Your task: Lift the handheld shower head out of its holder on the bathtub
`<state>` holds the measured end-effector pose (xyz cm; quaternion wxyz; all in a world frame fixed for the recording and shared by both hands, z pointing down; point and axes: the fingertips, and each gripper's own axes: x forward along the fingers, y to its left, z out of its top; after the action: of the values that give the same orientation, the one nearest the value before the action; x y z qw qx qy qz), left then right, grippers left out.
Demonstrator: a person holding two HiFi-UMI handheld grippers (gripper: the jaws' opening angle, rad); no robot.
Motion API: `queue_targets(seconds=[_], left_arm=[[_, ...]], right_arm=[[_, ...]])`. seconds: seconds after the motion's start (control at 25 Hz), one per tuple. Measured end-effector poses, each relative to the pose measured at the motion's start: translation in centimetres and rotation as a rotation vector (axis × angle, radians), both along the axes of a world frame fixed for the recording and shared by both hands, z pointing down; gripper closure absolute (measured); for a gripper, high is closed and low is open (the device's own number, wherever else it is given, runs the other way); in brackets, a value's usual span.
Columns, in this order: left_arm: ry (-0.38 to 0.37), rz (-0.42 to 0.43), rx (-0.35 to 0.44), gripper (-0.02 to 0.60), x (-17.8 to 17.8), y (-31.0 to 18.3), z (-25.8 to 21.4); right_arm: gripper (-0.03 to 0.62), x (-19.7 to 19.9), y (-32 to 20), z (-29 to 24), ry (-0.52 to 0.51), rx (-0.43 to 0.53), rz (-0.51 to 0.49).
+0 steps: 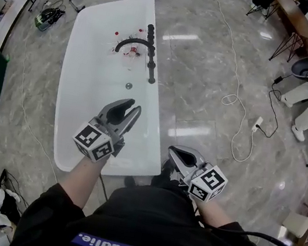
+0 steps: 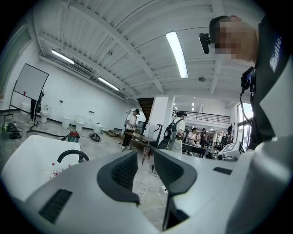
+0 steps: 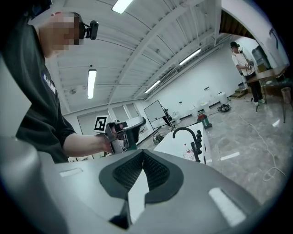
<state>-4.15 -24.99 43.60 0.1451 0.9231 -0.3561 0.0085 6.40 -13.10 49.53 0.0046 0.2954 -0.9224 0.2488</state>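
A: Left claw [image 1: 132,108], state?
B: Released; in the left gripper view its ribbed pads [image 2: 126,171] stand apart with nothing between them, only floor [image 1: 210,70] and room beyond.
A: Where is it?
B: Over the near part of the white bathtub [image 1: 87,84], towards the tub's right rim; it points at the far end.
A: Right claw [image 1: 172,150]?
B: Clenched; the right gripper view shows its tips meeting, no object in them; it sits outside the tub, just right of the near right corner, above the grey marble floor.
A: Shower head [image 1: 151,69]?
B: A black rod lying along the tub's right rim, far half; it sits at the black fitting beside the arched spout [image 1: 130,41]; the holder itself is too small to make out.
A: Either claw touching it?
B: No; both are well apart from it, on the near side; the left one is the closer.
A: Anything in the tub?
B: A round drain [image 1: 128,85] on the bottom, nearer than the spout; a few small red-capped items [image 1: 132,52] under the spout, too small to name.
A: Around the tub?
B: A white cable [image 1: 235,98] loops over the floor to the right; other people stand far back in the left gripper view.
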Motion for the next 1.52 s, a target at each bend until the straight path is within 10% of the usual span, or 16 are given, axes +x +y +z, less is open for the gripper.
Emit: queue_targets(seconds=[1.52], left_arm=[[-0.209, -0.084, -0.078, 0.449, 2.4, -19.4, 16.6]], right_arm=[[0.591, 6.5, -3.7, 8.5, 0.041, -0.179, 0.092]])
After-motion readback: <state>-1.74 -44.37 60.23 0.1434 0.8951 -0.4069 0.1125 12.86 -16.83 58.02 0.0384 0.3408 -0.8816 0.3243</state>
